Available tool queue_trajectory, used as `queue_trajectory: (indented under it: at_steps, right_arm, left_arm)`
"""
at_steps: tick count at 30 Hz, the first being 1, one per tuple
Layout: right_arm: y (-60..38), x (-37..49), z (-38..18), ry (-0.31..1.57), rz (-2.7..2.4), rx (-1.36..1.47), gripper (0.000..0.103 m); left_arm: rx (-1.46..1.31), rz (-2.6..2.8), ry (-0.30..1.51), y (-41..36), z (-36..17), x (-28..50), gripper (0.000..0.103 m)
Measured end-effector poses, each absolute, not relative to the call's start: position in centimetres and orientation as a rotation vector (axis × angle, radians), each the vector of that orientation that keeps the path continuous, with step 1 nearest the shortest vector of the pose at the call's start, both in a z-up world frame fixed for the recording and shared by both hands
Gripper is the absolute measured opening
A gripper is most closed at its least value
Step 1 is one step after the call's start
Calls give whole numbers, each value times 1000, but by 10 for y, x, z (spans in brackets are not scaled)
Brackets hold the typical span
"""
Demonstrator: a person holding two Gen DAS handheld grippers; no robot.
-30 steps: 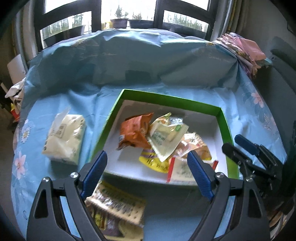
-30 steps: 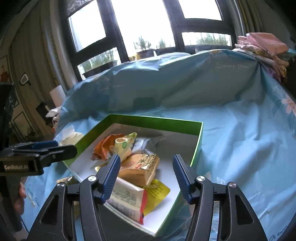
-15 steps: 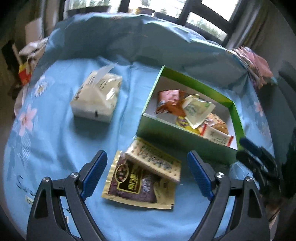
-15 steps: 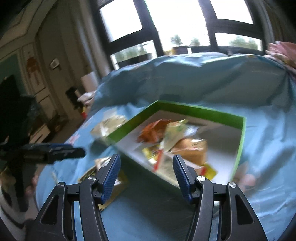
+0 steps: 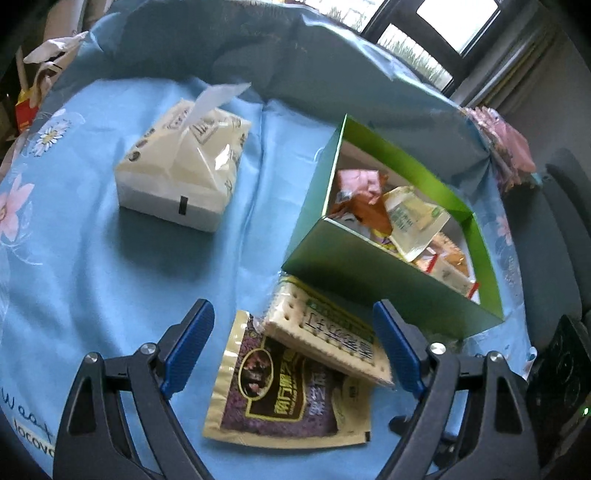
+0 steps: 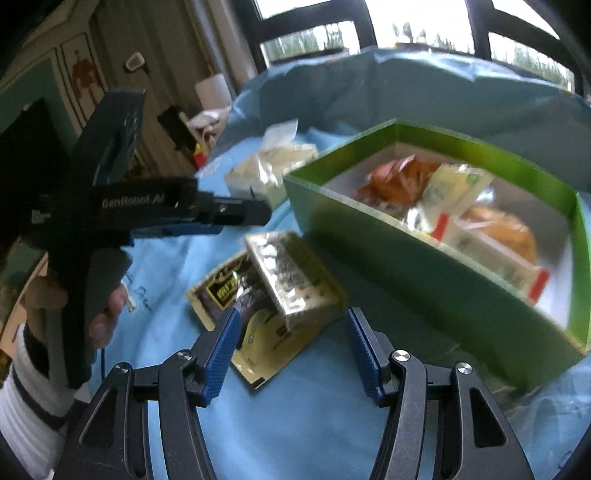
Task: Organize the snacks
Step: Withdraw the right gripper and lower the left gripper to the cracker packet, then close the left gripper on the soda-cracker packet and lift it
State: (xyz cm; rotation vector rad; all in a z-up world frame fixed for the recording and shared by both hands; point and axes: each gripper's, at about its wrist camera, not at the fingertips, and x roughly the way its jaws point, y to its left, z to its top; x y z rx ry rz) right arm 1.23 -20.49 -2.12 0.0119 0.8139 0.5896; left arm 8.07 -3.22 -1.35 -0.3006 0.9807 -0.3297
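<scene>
With fingers spread and empty, the left gripper (image 5: 293,347) and right gripper (image 6: 291,354) hover over a cream cracker packet (image 5: 325,332) lying across a purple foil pouch (image 5: 288,398), beside the green cardboard box (image 5: 369,273) of snacks.

It was a home room: a blue floral tablecloth (image 5: 92,258), a soft white tissue pack (image 5: 181,173), folded pink cloths (image 5: 506,147) and dark-framed windows (image 6: 314,29).

I count one open green cardboard box (image 5: 373,271), two flat snack packets (image 5: 291,391) lying outside it, at least four wrapped snacks (image 5: 413,221) inside, and one soft white tissue pack (image 5: 181,173).
</scene>
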Motion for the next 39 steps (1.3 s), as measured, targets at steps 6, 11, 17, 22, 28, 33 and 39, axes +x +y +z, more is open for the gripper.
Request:
queue_trajectory:
  at_steps: [6, 11, 17, 22, 28, 33, 39]
  right_arm:
    - [-199, 23, -34, 838, 576, 12, 59]
    - [-196, 33, -42, 850, 570, 14, 59]
    - [-200, 36, -43, 855, 574, 24, 59]
    - [-210, 35, -46, 869, 589, 26, 51]
    - [-218, 32, -49, 883, 592, 21, 50]
    - [-215, 30, -48, 867, 585, -2, 50]
    - [-211, 26, -42, 833, 583, -33, 43]
  left_arm:
    - [-261, -387, 969, -44, -19, 89, 80]
    - [-257, -399, 1011, -46, -34, 96, 59]
    - [-252, -410, 1026, -44, -33, 89, 46]
    - [-211, -436, 1032, -51, -32, 76, 46]
    - [-197, -461, 1039, -60, -35, 73, 47]
    - [-192, -452, 1031, -63, -34, 71, 47]
    - [-197, -447, 1014, -60, -29, 64, 47]
